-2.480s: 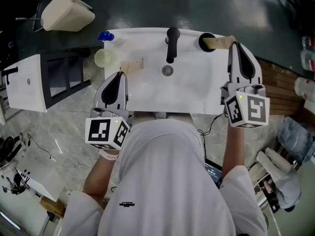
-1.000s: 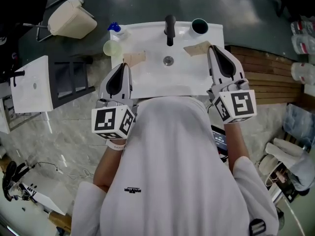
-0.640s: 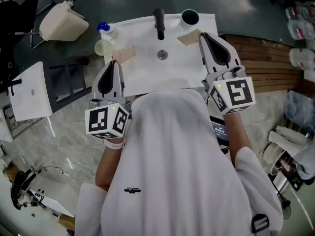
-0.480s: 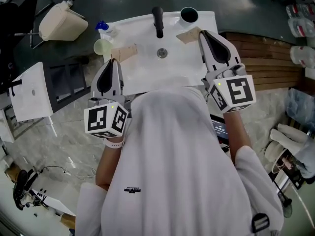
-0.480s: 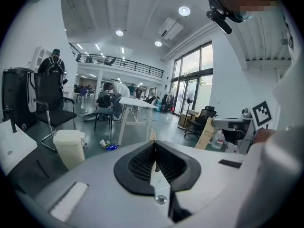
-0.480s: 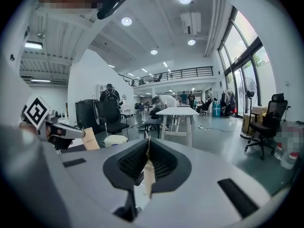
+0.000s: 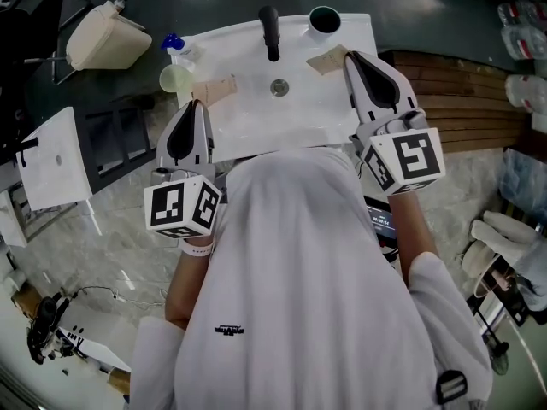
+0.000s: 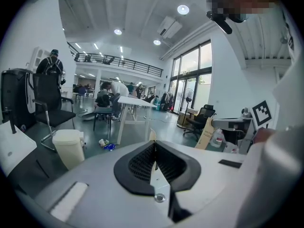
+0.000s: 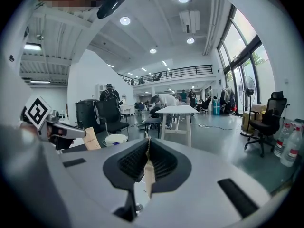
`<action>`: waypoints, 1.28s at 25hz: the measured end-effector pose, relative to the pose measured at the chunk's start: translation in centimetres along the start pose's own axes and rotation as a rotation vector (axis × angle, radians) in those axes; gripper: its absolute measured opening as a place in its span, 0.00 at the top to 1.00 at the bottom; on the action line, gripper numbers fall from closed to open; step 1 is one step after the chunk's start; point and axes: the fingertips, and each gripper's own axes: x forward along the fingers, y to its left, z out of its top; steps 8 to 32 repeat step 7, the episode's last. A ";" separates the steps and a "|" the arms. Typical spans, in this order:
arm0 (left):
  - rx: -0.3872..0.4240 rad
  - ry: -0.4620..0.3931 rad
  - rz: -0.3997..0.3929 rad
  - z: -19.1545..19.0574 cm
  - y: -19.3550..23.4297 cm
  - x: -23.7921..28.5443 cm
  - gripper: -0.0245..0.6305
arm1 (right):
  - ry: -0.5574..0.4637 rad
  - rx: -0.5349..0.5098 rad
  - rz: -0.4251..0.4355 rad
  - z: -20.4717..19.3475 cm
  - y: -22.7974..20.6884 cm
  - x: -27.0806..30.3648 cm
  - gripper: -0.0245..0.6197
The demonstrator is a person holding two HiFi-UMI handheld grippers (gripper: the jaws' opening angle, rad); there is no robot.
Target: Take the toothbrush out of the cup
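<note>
A dark cup (image 7: 325,20) stands at the far right corner of the white sink (image 7: 248,126). My right gripper (image 7: 350,58) is shut on a tan toothbrush (image 7: 329,61), which hangs just below the cup and apart from it. In the right gripper view the toothbrush (image 9: 148,172) shows as a thin tan strip pinched between the closed jaws of the right gripper (image 9: 147,141). My left gripper (image 7: 195,105) sits at the sink's left edge, shut, with a tan strip (image 7: 214,90) at its tip. In the left gripper view a pale sliver (image 8: 152,135) pokes out of the left gripper (image 8: 153,144).
A black faucet (image 7: 269,31) and a drain (image 7: 279,86) mark the sink's middle. A pale green cup (image 7: 175,78) and a blue object (image 7: 173,43) stand at its left. A beige bin (image 7: 102,41) is on the floor, and wooden slats (image 7: 461,101) lie to the right.
The toothbrush, which reached the cup's mouth 2.5 s ago, is out of the cup and held below it. The head view has shifted; both grippers keep their places by the sink.
</note>
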 end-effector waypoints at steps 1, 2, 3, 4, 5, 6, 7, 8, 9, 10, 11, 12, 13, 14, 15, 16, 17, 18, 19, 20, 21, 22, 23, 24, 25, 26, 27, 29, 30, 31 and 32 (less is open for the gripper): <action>0.001 -0.001 -0.001 0.0 -0.1 0.0 0.95 | -0.001 0.001 0.003 0.1 0.0 -0.1 0.95; 0.002 -0.003 -0.001 0.0 -0.2 0.0 0.95 | -0.004 0.001 0.007 0.2 0.1 -0.2 0.95; 0.002 -0.005 0.000 0.0 -0.3 -0.1 0.95 | -0.007 -0.001 0.012 0.3 0.1 -0.3 0.95; 0.001 -0.007 0.001 0.0 -0.4 -0.2 0.95 | -0.009 -0.004 0.016 0.4 0.2 -0.5 0.95; 0.001 -0.009 0.002 0.1 -0.5 -0.3 0.95 | -0.011 -0.007 0.019 0.5 0.2 -0.6 0.95; 0.000 -0.011 0.002 0.1 -0.7 -0.3 0.95 | -0.012 -0.010 0.022 0.6 0.2 -0.8 0.95; 0.000 -0.013 0.003 0.2 -0.8 -0.4 0.95 | -0.014 -0.012 0.026 0.7 0.3 -0.9 0.95; 0.000 -0.013 0.003 0.2 -0.8 -0.4 0.95 | -0.014 -0.012 0.026 0.7 0.3 -0.9 0.95; 0.000 -0.013 0.003 0.2 -0.8 -0.4 0.95 | -0.014 -0.012 0.026 0.7 0.3 -0.9 0.95; 0.000 -0.013 0.003 0.2 -0.8 -0.4 0.95 | -0.014 -0.012 0.026 0.7 0.3 -0.9 0.95; 0.000 -0.013 0.003 0.2 -0.8 -0.4 0.95 | -0.014 -0.012 0.026 0.7 0.3 -0.9 0.95; 0.000 -0.013 0.003 0.2 -0.8 -0.4 0.95 | -0.014 -0.012 0.026 0.7 0.3 -0.9 0.95; 0.000 -0.013 0.003 0.2 -0.8 -0.4 0.95 | -0.014 -0.012 0.026 0.7 0.3 -0.9 0.95; 0.000 -0.013 0.003 0.2 -0.8 -0.4 0.95 | -0.014 -0.012 0.026 0.7 0.3 -0.9 0.95; 0.000 -0.013 0.003 0.2 -0.8 -0.4 0.95 | -0.014 -0.012 0.026 0.7 0.3 -0.9 0.95; 0.000 -0.013 0.003 0.2 -0.8 -0.4 0.95 | -0.014 -0.012 0.026 0.7 0.3 -0.9 0.95; 0.000 -0.013 0.003 0.2 -0.8 -0.4 0.95 | -0.014 -0.012 0.026 0.7 0.3 -0.9 0.95; 0.000 -0.013 0.003 0.2 -0.8 -0.4 0.95 | -0.014 -0.012 0.026 0.7 0.3 -0.9 0.95; 0.000 -0.013 0.003 0.2 -0.8 -0.4 0.95 | -0.014 -0.012 0.026 0.7 0.3 -0.9 0.95; 0.000 -0.013 0.003 0.2 -0.8 -0.4 0.95 | -0.014 -0.012 0.026 0.7 0.3 -0.9 0.95; 0.000 -0.013 0.003 0.2 -0.8 -0.4 0.95 | -0.014 -0.012 0.026 0.7 0.3 -0.9 0.95; 0.000 -0.013 0.003 0.2 -0.8 -0.4 0.95 | -0.014 -0.012 0.026 0.7 0.3 -0.9 0.95; 0.000 -0.013 0.003 0.2 -0.8 -0.4 0.95 | -0.014 -0.012 0.026 0.7 0.3 -0.9 0.95; 0.000 -0.013 0.003 0.2 -0.8 -0.4 0.95 | -0.014 -0.012 0.026 0.7 0.3 -0.9 0.95; 0.000 -0.013 0.003 0.2 -0.8 -0.4 0.95 | -0.014 -0.012 0.026 0.7 0.3 -0.9 0.95; 0.000 -0.013 0.003 0.2 -0.8 -0.4 0.95 | -0.014 -0.012 0.026 0.7 0.3 -0.9 0.95; 0.000 -0.013 0.003 0.2 -0.8 -0.4 0.95 | -0.014 -0.012 0.026 0.7 0.3 -0.9 0.95; 0.000 -0.013 0.003 0.2 -0.8 -0.4 0.95 | -0.014 -0.012 0.026 0.7 0.3 -0.9 0.95; 0.000 -0.013 0.003 0.2 -0.8 -0.4 0.95 | -0.014 -0.012 0.026 0.7 0.3 -0.9 0.95; 0.000 -0.013 0.003 0.2 -0.8 -0.4 0.95 | -0.014 -0.012 0.026 0.7 0.3 -0.9 0.95; 0.000 -0.013 0.003 0.2 -0.8 -0.4 0.95 | -0.014 -0.012 0.026 0.7 0.3 -0.9 0.95</action>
